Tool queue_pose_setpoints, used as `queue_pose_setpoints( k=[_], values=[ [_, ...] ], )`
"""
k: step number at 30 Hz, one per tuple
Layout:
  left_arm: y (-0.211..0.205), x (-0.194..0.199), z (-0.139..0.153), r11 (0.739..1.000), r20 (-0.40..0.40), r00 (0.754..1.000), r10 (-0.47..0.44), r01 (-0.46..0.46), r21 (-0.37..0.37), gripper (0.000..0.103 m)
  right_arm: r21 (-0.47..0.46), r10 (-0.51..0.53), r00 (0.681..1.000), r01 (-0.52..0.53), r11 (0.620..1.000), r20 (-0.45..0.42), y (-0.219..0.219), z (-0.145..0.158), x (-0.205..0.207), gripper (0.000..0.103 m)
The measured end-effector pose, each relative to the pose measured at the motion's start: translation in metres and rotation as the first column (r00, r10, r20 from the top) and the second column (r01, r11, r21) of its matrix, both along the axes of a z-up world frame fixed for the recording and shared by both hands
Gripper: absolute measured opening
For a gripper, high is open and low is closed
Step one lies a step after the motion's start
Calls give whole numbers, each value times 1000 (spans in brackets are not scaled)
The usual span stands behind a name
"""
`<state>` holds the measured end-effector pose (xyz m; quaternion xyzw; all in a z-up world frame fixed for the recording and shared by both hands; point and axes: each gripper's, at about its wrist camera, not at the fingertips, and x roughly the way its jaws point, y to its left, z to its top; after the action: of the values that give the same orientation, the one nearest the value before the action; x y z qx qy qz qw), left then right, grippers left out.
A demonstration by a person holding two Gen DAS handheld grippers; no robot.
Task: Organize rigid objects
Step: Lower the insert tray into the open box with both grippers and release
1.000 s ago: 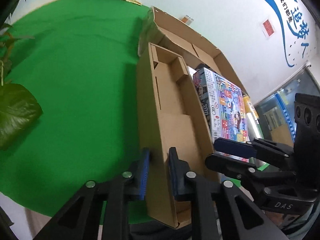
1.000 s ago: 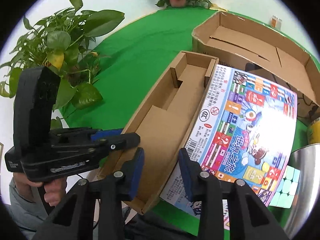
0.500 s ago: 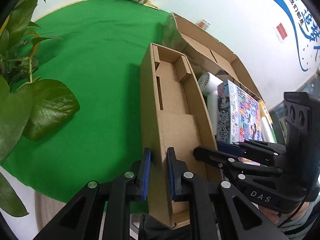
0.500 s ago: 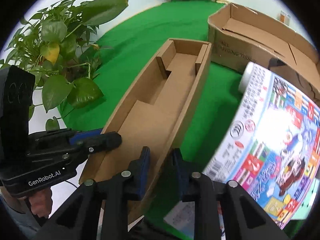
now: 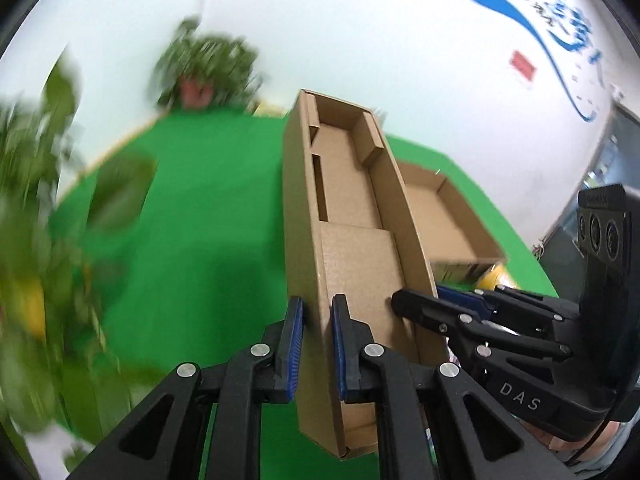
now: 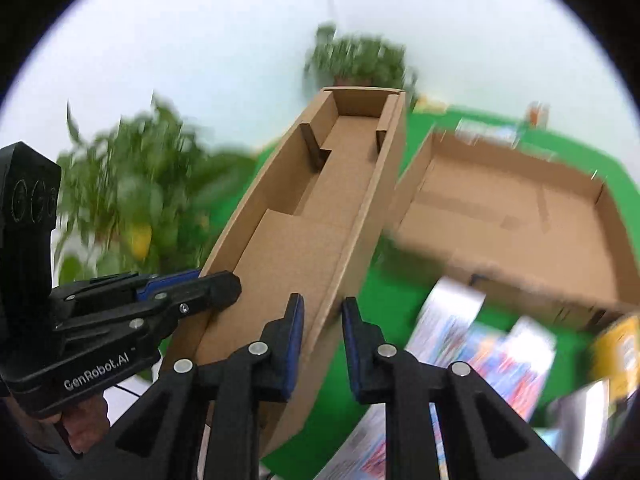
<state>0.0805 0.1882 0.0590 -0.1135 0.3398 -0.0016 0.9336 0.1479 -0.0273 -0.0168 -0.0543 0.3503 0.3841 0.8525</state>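
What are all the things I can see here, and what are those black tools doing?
Long cardboard tray: one, brown, lifted above the green cloth, clamped at both long walls.
Big open carton: one, brown, behind the tray.
Green cloth: one, covering the table.
Potted plants: at least two, green, blurred, along the far edge and one side.
Colourful game box: one, blurred, below the tray.
Left tool: black with blue pads, shut on the tray wall.
Right tool: same, shut on the opposite wall.

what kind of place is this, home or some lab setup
Probably an office or lab corner staged for recording, not a home: a green-covered table, a white wall with a blue painted logo, and potted plants along the edge.
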Motion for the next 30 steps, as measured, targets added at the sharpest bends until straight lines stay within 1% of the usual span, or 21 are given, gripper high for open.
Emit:
queue_pose_setpoints(
  k=[3, 5, 7, 10, 13, 17, 18, 21, 24, 27, 30],
  values=[
    [-16, 31, 33, 998, 70, 996, -55, 52, 41, 10, 49, -74, 994, 70, 996, 81, -18, 38, 24, 17],
    [-24, 53, 50, 995, 100, 991, -88, 83, 58, 10, 65, -105, 987, 97, 993, 125, -26, 57, 37, 16],
    [-31, 80, 66, 992, 115, 986, -117, 111, 63, 11, 77, -138, 978, 127, 989, 154, -33, 76, 59, 16],
    [-38, 121, 80, 990, 120, 983, -140, 134, 53, 11, 82, -164, 972, 152, 985, 166, -35, 87, 86, 16],
    [-45, 162, 82, 988, 94, 984, -149, 144, 55, 11, 63, -175, 974, 168, 984, 147, -33, 87, 114, 16],
    [-45, 217, 66, 987, 38, 987, -153, 151, 48, 10, 21, -180, 980, 179, 984, 88, -26, 71, 151, 16],
    [-46, 234, 57, 987, 19, 988, -155, 154, 40, 10, 10, -182, 981, 181, 983, 73, -25, 65, 157, 16],
    [-44, 265, 33, 989, -34, 989, -147, 147, 13, 10, -14, -176, 984, 176, 984, 6, -19, 40, 181, 16],
    [-39, 283, 1, 991, -79, 988, -133, 134, 7, 10, -33, -166, 985, 165, 986, -53, -10, 17, 198, 16],
    [-31, 295, -27, 993, -121, 985, -119, 121, 8, 10, -47, -155, 982, 151, 987, -108, -1, 2, 212, 16],
    [-24, 310, -57, 993, -179, 978, -109, 113, 17, 10, -66, -152, 974, 143, 988, -167, 7, -21, 225, 15]
  ],
)
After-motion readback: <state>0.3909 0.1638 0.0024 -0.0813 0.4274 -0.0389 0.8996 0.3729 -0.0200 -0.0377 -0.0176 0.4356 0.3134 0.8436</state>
